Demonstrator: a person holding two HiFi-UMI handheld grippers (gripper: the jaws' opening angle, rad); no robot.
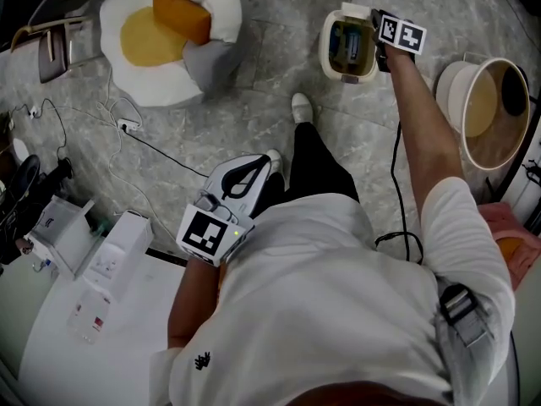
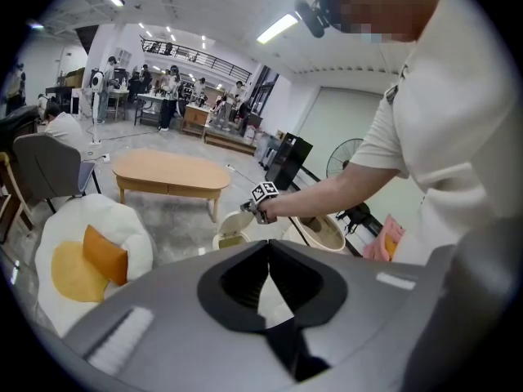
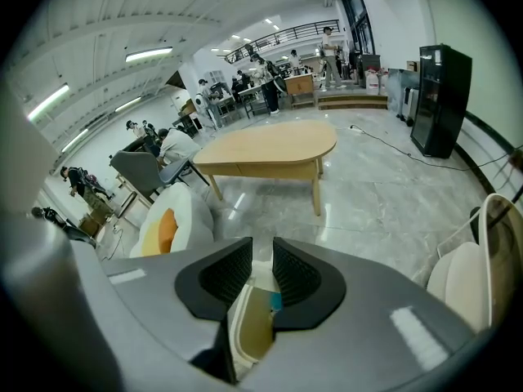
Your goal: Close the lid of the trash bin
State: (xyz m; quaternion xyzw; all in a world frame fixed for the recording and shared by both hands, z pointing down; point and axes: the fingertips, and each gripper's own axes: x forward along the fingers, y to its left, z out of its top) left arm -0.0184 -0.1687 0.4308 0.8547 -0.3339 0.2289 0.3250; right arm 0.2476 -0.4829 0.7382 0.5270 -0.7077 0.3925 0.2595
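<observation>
Nearest of all is the person's white shirt [image 1: 338, 311], and the left hand-held gripper [image 2: 267, 247] is held just beside it, its jaws closed tip to tip on nothing and taking no part in the work. The right hand-held gripper [image 3: 262, 251] is stretched out to the far right, over the floor [image 1: 270, 100]. Its jaws are set to a narrow gap, and it looks down into the trash bin [image 1: 325, 45]. The bin stands open on the floor, far from the person, with some contents visible inside. Its lid [image 2: 233, 221] stands raised at the far side of the opening, and the right hand-held gripper is at the lid's upper edge. Whether the pads already touch that edge cannot be told. The step in hand appears to be the reach to the raised lid, so the closing itself is not yet done. The next move probably calls for tipping the lid toward the near side and lowering it until it seats on the rim. A larger cream tub [image 1: 494, 112] stands to the right of the bin, and an egg-shaped cushion [image 1: 169, 36] lies well apart at the far left.
</observation>
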